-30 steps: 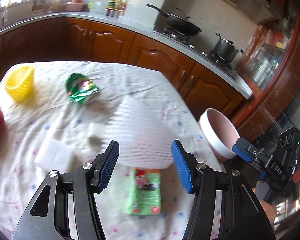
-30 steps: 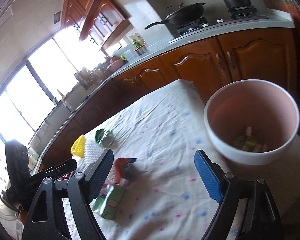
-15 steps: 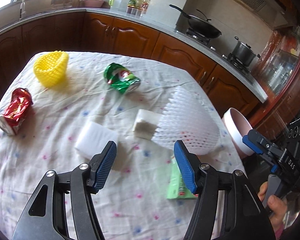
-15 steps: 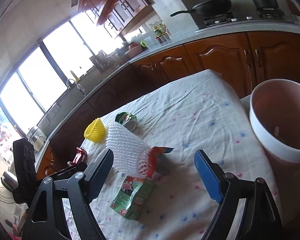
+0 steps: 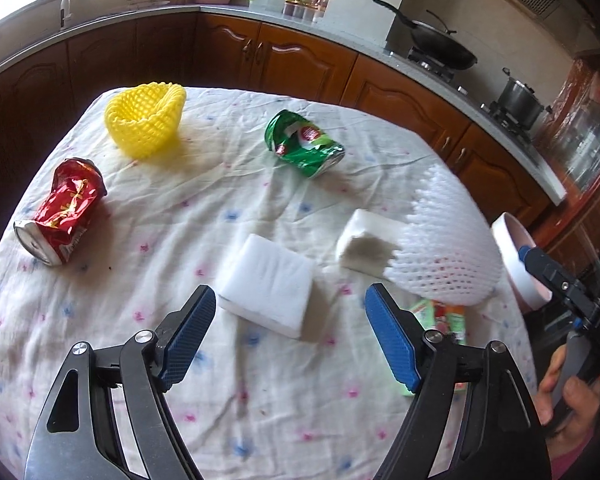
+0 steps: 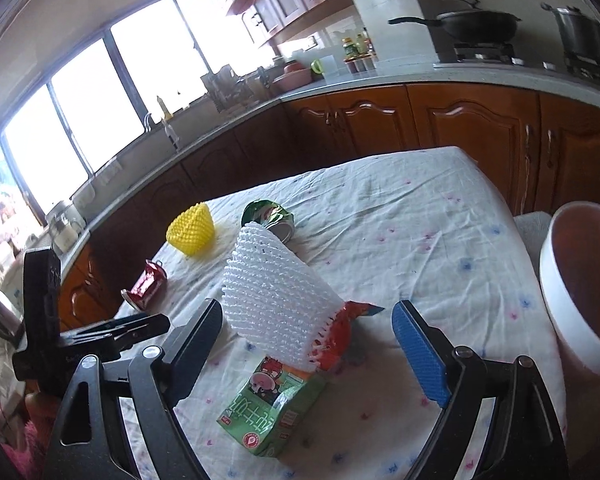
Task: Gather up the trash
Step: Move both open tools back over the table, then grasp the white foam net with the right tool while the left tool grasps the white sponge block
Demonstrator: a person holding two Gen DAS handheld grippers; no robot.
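Trash lies on a flowered tablecloth [image 5: 188, 216]. In the left wrist view: a crushed red can [image 5: 62, 212], a yellow foam net [image 5: 146, 118], a crushed green can [image 5: 304, 144], two white sponge blocks [image 5: 266, 282] [image 5: 366, 246], a white foam net [image 5: 444, 248] and a green carton [image 5: 440, 316]. My left gripper [image 5: 290, 338] is open and empty just before the nearer sponge. My right gripper [image 6: 308, 354] is open and empty over the green carton [image 6: 270, 404], with the white net [image 6: 276, 300] and a red wrapper [image 6: 336, 336] just beyond. The pink trash bin [image 6: 572, 292] stands at the right.
Wooden kitchen cabinets [image 5: 300, 60] and a counter with a wok [image 5: 440, 46] and pot [image 5: 520, 100] run behind the table. The table's edges fall off close on the left and right. The right gripper's body [image 5: 580, 292] shows at the left view's right edge.
My left gripper has pulled back and swung left, away from the white net, so the cans and sponges come into view. My right gripper has turned from the bin toward the carton and net.
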